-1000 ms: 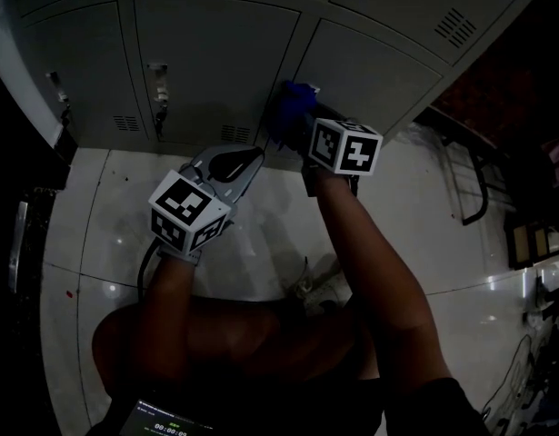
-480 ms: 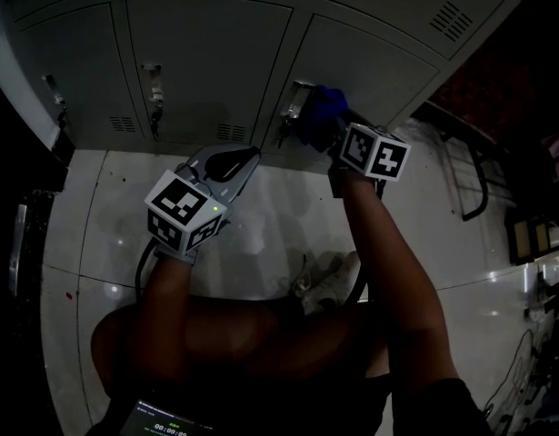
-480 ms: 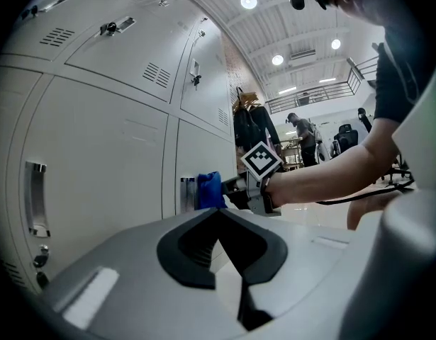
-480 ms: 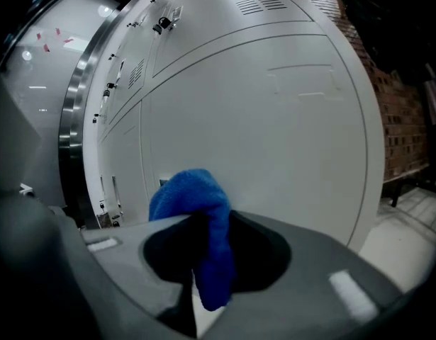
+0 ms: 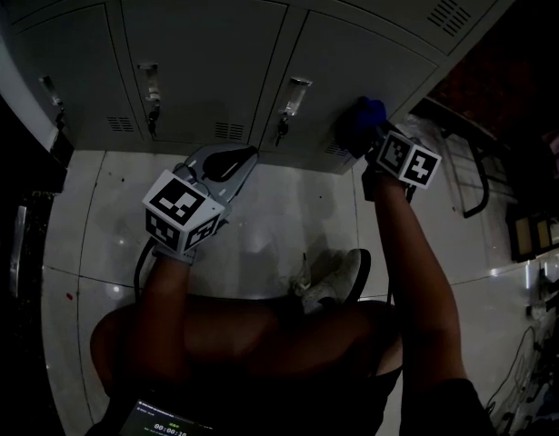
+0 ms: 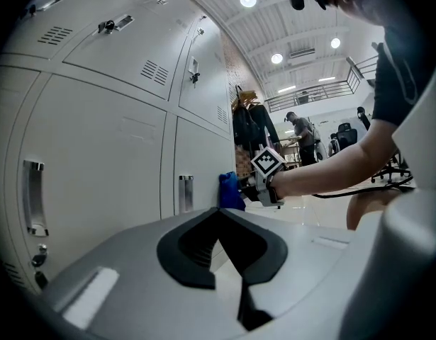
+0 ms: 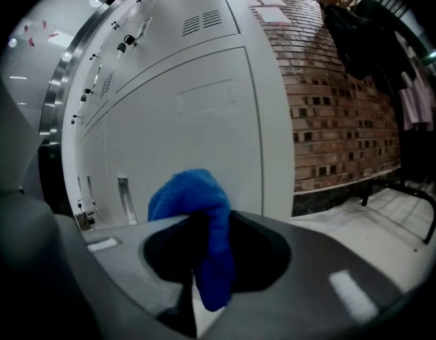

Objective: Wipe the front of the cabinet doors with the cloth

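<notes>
1. Since one second ago, the right gripper [image 5: 377,140] has travelled to the right along the cabinet. It went from the seam beside the middle door [image 5: 202,62], past the handle, to the right part of the lower right door [image 5: 352,66]. The left gripper [image 5: 228,163] has stayed almost in the same place above the floor.
2. My right claw is clamped on the bunched blue terry cloth [image 5: 364,118], and the cloth is pressed on the front of this pale grey metal door.
3. In the right gripper view the cloth is longer than it is wide. Its long axis runs along the gripper, with the rounded thick end pointing forward to the door and a narrow tail coming back between the jaws.
4. The left gripper view shows the cloth from the side, touching the door, with the right gripper's marker cube just behind it.
5. My left claw is closed with nothing in it. It hangs low in front of the middle door, apart from it.
6. To the left of the cloth, the door is bare up to the small upright metal handle [image 5: 294,95].
7. To the right, the cabinet edge is near. After it come a red brick wall [image 7: 338,105] and a black tube rack [image 5: 468,175].
8. Below is a glossy white tiled floor [image 5: 288,212], with my light shoe [image 5: 338,280] between the two arms.
</notes>
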